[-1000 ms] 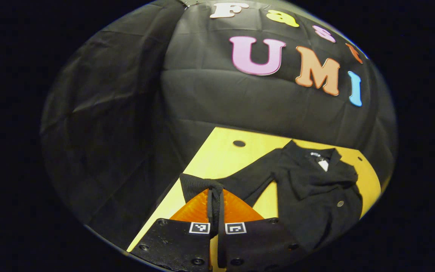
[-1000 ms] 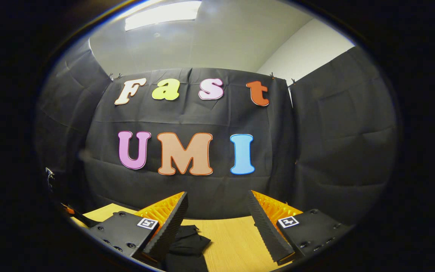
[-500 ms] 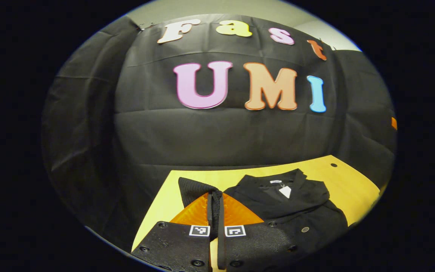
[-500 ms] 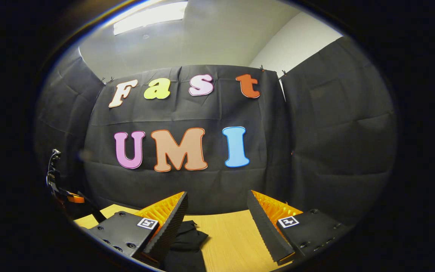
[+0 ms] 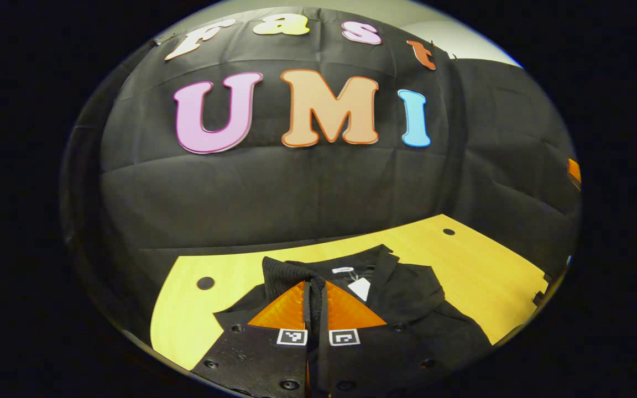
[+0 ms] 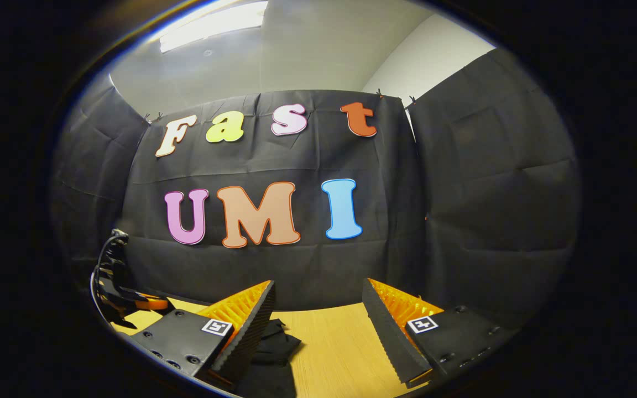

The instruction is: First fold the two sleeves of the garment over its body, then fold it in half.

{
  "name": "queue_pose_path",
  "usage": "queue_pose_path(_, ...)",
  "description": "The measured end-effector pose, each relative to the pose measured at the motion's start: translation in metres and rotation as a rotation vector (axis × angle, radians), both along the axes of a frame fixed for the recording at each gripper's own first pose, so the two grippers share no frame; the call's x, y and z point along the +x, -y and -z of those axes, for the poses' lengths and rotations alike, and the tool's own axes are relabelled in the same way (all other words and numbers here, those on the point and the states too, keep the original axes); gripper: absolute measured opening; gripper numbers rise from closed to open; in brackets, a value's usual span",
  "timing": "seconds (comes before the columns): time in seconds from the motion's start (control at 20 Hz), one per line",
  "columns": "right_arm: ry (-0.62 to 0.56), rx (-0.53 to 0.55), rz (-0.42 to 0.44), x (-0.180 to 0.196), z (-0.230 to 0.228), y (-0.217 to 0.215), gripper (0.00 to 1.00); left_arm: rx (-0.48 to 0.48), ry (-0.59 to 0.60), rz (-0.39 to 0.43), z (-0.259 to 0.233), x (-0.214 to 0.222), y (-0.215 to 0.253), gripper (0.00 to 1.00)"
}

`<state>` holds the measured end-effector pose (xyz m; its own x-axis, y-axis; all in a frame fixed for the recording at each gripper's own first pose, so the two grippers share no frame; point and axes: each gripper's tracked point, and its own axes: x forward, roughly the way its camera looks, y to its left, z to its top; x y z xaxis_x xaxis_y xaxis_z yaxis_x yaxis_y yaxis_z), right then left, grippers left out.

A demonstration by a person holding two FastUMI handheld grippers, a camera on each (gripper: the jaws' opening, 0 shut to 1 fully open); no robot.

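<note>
Lying flat on the yellow wooden table (image 5: 479, 271), the black garment (image 5: 407, 287) is seen in the left gripper view with its collar (image 5: 376, 260) turned toward the booth wall and its body running back toward the camera, so the long axis is directed away from the viewer, slightly to the right. A white tag (image 5: 360, 288) is visible inside the neck opening. The left hand-held gripper (image 5: 316, 298) is closed, and a fold of the garment's sleeve (image 5: 282, 272) is pinched between both fingers; the cuff end is raised above the fingertips and held over the garment's body, just beside the collar. Two round dark holes are visible in the table, one left of the garment and one well beyond it on the right.

In the right gripper view, the right hand-held gripper (image 6: 318, 320) is held with its fingers spread wide apart and nothing between them. A part of the garment (image 6: 274, 354) is seen on the table beside its left finger (image 6: 249, 326).
</note>
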<state>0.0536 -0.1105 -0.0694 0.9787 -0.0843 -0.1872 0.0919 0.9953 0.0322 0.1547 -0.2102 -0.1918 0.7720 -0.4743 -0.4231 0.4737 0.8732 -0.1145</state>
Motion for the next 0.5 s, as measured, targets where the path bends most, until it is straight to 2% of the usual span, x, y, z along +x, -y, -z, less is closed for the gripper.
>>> queue_pose_path(0.2,-0.045,0.008,-0.037,0.004,0.012,-0.008,0.98,-0.011,-0.088,0.036,0.033,-0.007,0.041,0.00)
queue_pose_path(0.5,-0.105,-0.024,-0.066,0.006,0.026,-0.005,0.96,0.065,-0.169,0.103,0.079,-0.010,0.089,0.00)
